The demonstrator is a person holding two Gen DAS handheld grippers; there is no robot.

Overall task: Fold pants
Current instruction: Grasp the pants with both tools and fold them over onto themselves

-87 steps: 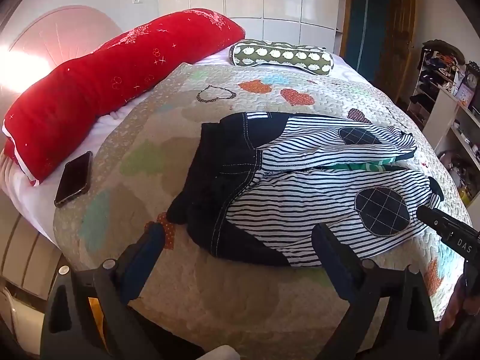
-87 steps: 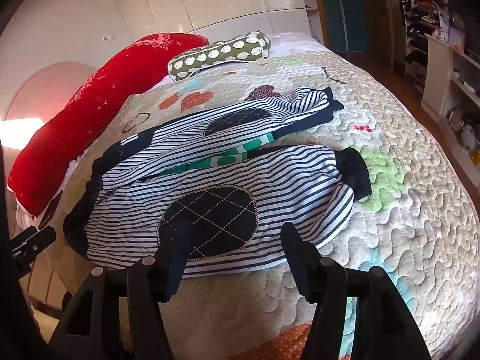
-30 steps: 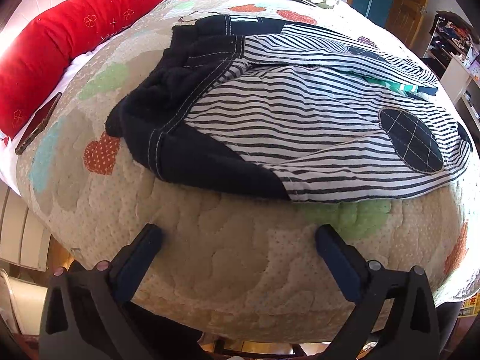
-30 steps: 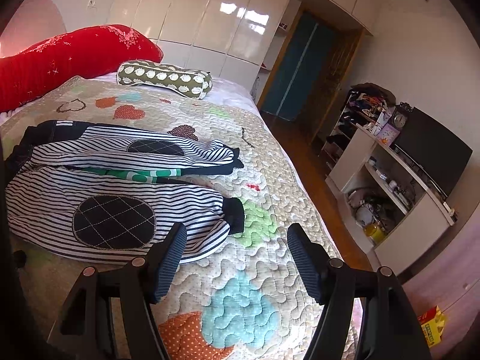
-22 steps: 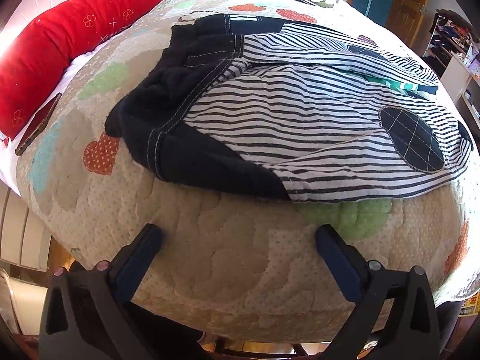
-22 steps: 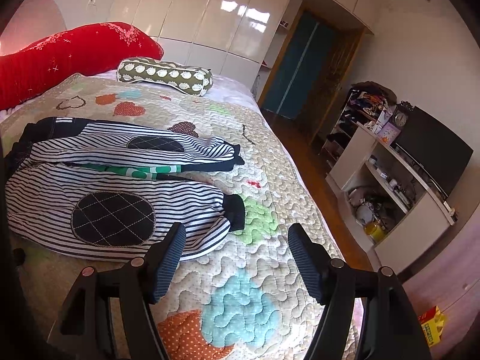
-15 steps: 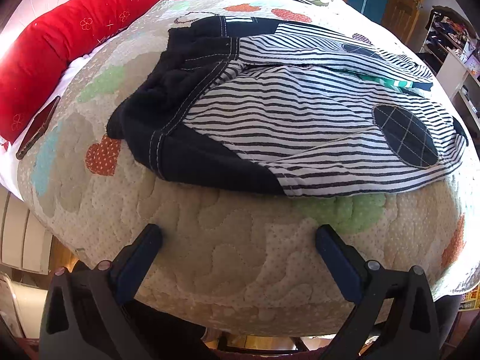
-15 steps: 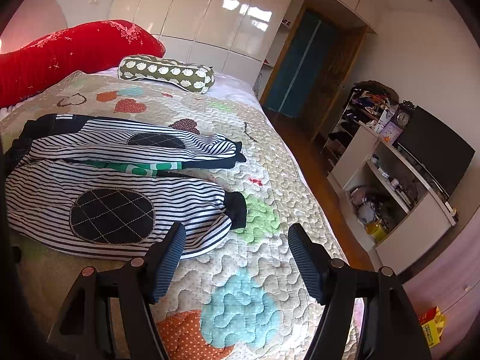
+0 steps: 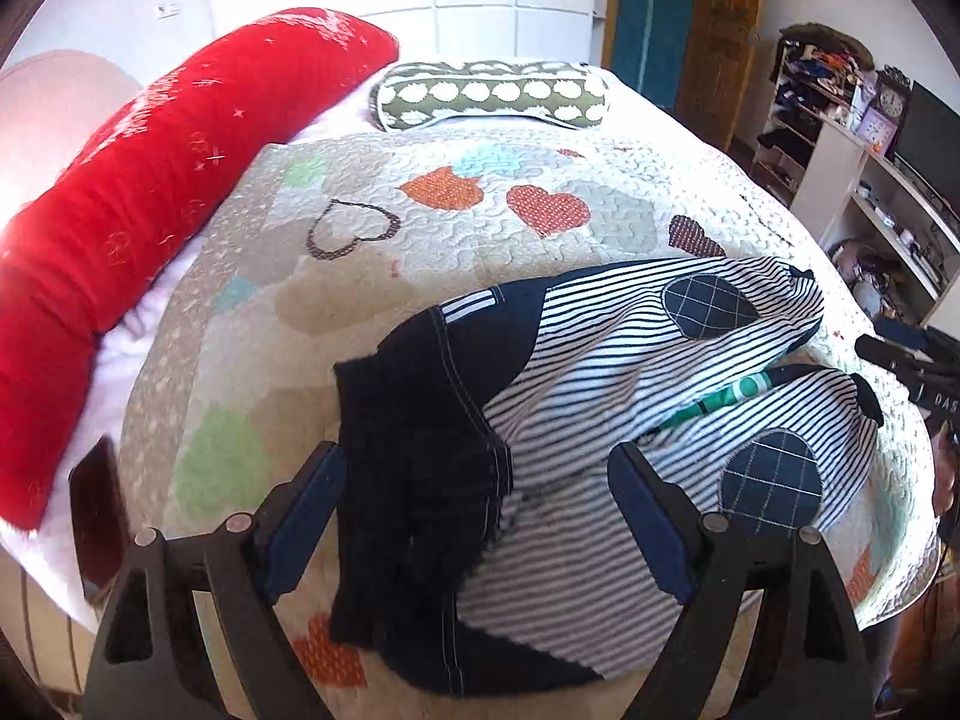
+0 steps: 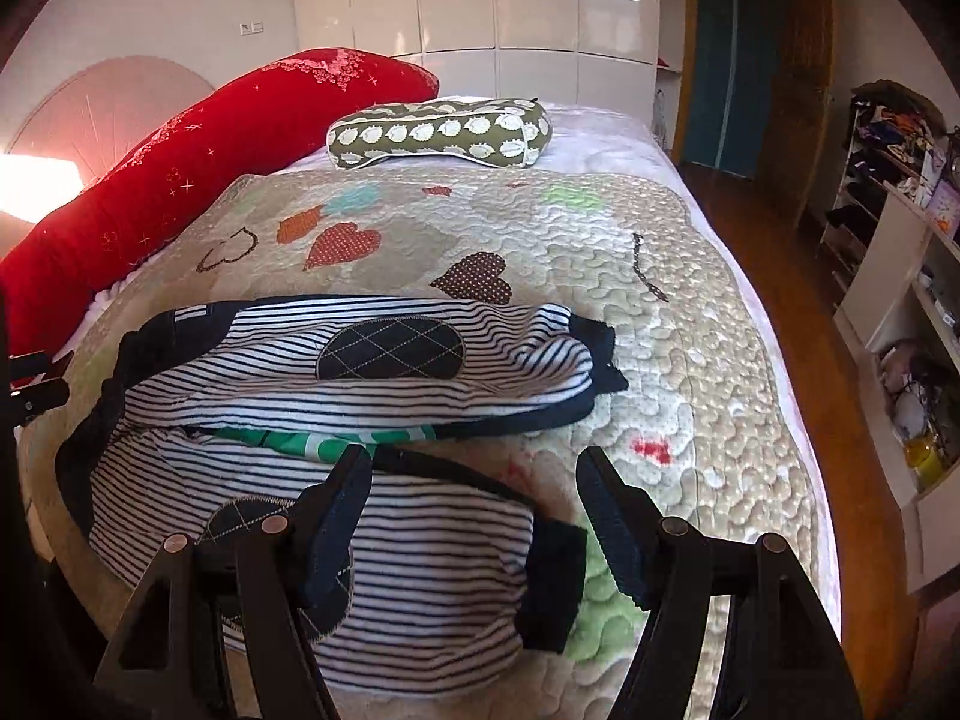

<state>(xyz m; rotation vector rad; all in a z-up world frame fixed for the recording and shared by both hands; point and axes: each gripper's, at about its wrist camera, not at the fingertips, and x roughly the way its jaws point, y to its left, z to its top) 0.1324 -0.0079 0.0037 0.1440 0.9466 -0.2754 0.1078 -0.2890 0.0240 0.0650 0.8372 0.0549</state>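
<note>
A bedroom: the quilt (image 9: pixel 540 252) with heart patches covers the bed, a red bolster (image 9: pixel 180 168) along its far left. My striped pants (image 9: pixel 600 420) lie near the front edge, legs parted. I have the left gripper (image 9: pixel 477 510) over the dark waistband, jaws closing with cloth between them, no pinch that I can see yet. The right gripper (image 10: pixel 474 513) hangs spread and empty over the near leg's cuff (image 10: pixel 552 582). To fold well, I judge both should bite the near leg's outer edge and carry it together onto the far leg, seams matched. The pants' long axis runs across the bed, waistband to my left, cuffs right
</note>
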